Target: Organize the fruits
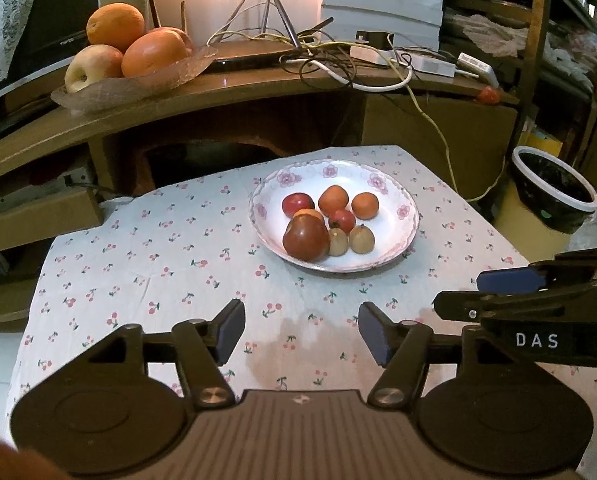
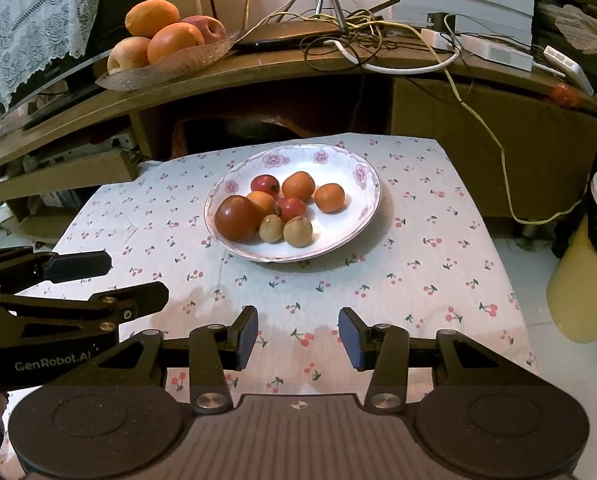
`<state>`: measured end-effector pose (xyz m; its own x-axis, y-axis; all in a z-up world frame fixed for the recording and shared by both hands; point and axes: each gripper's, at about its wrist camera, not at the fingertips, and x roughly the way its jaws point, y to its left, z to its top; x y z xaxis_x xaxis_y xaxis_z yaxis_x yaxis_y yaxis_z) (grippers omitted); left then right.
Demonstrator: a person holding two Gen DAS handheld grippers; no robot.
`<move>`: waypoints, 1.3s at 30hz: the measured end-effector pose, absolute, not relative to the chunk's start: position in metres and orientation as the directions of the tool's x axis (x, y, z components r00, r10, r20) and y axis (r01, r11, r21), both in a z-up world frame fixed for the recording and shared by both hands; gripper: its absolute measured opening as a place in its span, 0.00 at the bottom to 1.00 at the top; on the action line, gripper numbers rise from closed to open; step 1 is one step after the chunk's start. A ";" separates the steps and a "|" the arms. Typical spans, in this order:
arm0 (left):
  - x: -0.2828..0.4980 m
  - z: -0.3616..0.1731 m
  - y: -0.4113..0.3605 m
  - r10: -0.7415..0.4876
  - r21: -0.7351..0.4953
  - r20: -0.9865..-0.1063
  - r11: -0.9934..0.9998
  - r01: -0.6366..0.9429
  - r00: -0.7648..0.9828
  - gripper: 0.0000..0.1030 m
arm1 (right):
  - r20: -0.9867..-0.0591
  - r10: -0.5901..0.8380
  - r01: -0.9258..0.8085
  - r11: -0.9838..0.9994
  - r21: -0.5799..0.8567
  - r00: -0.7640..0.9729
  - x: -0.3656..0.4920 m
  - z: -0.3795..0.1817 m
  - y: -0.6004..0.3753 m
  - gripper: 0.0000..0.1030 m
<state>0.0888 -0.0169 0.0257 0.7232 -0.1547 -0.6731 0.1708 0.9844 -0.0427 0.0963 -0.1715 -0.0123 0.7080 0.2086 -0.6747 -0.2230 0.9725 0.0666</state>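
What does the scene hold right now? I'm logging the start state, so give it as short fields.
surface: table with cherry-print cloth
plate: floral plate, holds eight small fruits
largest fruit: dark red one, near edge of the pile
shelf behind: glass dish of oranges and apples
left tongs: open, holding nothing, short of the plate
right tongs: open, holding nothing

Right hand-held gripper (image 2: 297,336) hangs wide open over the cherry-print cloth (image 2: 418,280) on the worktop, gripping nothing. Just ahead, a flowery plate (image 2: 338,236) holds small red, orange and brown fruits (image 2: 282,208). The left hand-held gripper (image 2: 134,280) pokes in alongside.
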 end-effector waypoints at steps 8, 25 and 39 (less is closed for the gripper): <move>0.075 0.022 -0.020 -0.140 -0.030 -0.685 0.986 0.164 0.715 0.75 | -0.669 0.211 -0.219 0.973 0.073 0.713 0.076 -0.012 -0.173 0.44; 0.052 0.023 -0.019 -0.125 -0.022 -0.671 0.989 0.148 0.731 0.93 | -0.661 0.202 -0.211 0.975 0.067 0.723 0.053 -0.010 -0.170 0.45; 0.038 0.023 -0.018 -0.109 -0.003 -0.670 0.989 0.145 0.735 1.00 | -0.662 0.192 -0.204 0.977 0.060 0.724 0.041 -0.012 -0.169 0.46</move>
<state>0.0385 -0.0181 0.0226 0.7347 -0.1095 -0.6695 0.1451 0.9894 -0.0026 0.0408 -0.1688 -0.0117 0.7244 0.1924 -0.6620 -0.2043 0.9770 0.0604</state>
